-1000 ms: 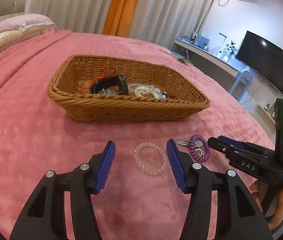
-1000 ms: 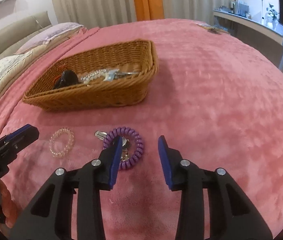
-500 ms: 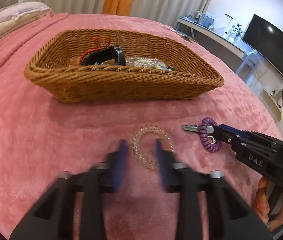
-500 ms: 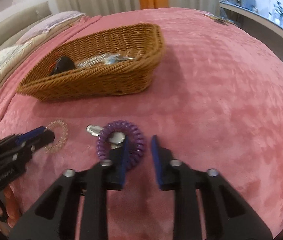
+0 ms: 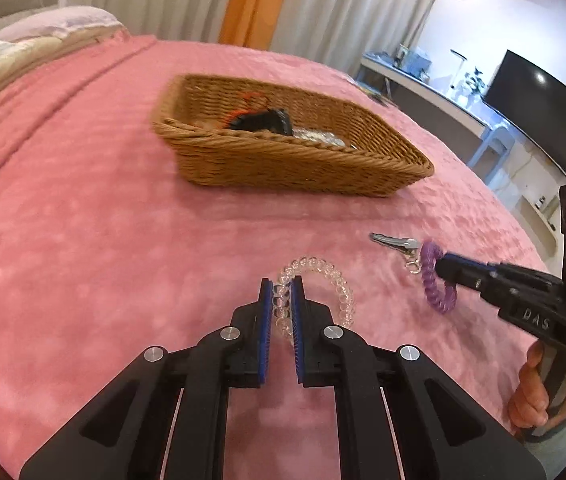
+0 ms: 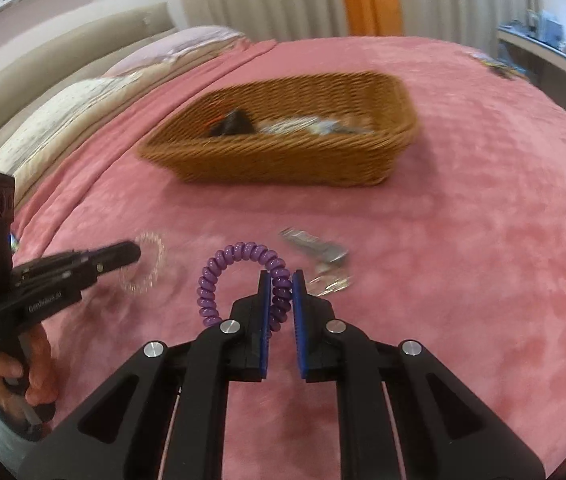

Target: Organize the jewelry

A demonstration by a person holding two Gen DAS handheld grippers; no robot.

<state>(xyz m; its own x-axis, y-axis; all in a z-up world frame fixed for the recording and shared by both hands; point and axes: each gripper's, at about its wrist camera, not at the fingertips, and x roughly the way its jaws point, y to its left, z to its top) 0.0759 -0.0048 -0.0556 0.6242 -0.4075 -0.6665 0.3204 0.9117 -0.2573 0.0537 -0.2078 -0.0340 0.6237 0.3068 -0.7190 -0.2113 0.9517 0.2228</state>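
Bedspread (image 5: 83, 240), pink, carries all items. Left gripper (image 5: 281, 286) has just closed and pinches the near side of the clear spiral bracelet (image 5: 323, 276); right gripper (image 6: 281, 280) has just closed and pinches the purple coil wristband (image 6: 239, 258), whose keys (image 6: 315, 246) trail on the cover beside it. Both items sit toward the near edge of the bed, just beside each other. Wicker basket (image 5: 283, 160) stands farther in, mid-bed, apart from both, holding a black item and pale jewellery, blurred. Nothing lies between grippers and basket. Desk and television stand beyond the bed's right edge.
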